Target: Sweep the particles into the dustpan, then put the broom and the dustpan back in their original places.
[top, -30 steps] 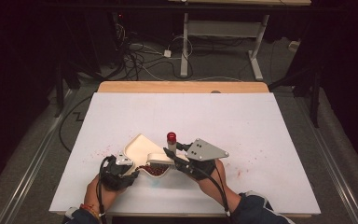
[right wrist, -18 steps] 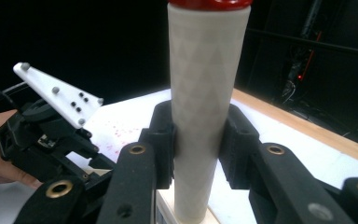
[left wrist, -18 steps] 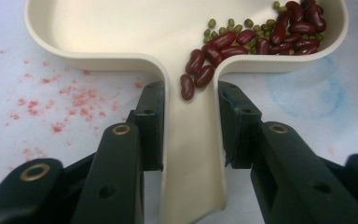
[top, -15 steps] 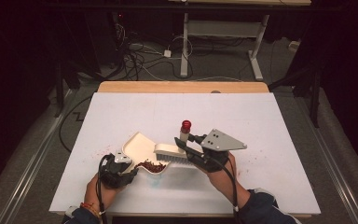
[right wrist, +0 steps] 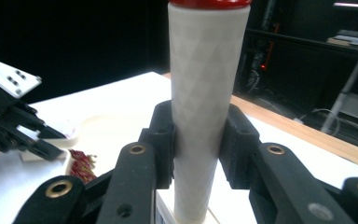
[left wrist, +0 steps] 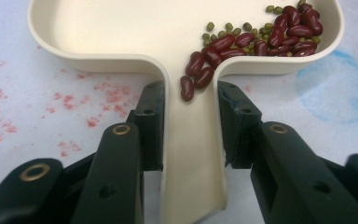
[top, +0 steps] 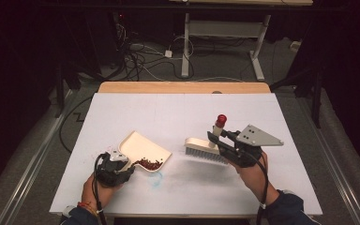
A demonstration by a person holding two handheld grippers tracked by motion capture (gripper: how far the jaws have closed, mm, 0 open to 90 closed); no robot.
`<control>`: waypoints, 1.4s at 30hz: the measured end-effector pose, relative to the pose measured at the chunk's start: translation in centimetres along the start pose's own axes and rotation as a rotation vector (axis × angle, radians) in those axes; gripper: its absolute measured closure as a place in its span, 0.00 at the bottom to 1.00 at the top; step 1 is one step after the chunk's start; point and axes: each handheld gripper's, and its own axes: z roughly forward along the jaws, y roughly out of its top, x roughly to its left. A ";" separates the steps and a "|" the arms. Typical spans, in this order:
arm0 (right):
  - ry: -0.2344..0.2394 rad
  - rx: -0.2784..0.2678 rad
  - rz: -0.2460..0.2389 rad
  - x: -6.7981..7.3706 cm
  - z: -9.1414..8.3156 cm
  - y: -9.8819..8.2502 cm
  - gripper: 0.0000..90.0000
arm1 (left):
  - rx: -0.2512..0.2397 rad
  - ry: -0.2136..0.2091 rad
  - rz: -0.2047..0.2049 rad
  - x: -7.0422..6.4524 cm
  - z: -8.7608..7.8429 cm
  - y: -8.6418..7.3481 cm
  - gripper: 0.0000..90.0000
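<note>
Brush (top: 206,149) bristles down, handle upright in our right gripper (top: 219,138); our left gripper (top: 122,165) clamps the dustpan (top: 143,147) handle.

Bare table (top: 178,112) beyond dustpan (top: 143,146), brush (top: 205,149)

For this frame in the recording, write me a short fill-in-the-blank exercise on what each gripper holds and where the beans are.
1. The left gripper is shut on the ____ of the cream plastic dustpan.
2. The dark red kidney beans and small green beans lie inside the ____.
3. The right gripper is shut on the cream hand brush by its upright handle, whose cap is ____.
4. In the high view the brush is to the ____ of the dustpan.

Missing words: handle; dustpan; red; right
</note>
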 end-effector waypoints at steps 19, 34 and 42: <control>0.006 0.087 0.001 -3.6 -6.6 -1.8 0.78 | -0.003 0.004 -0.024 0.8 0.0 0.0 0.70; 0.058 0.188 0.024 -4.5 -8.9 -2.6 0.78 | -0.004 0.009 -0.047 0.9 0.2 -0.1 0.70; 0.067 0.190 0.049 -5.6 -7.7 -2.4 0.77 | -0.013 0.034 -0.078 1.4 0.6 0.3 0.70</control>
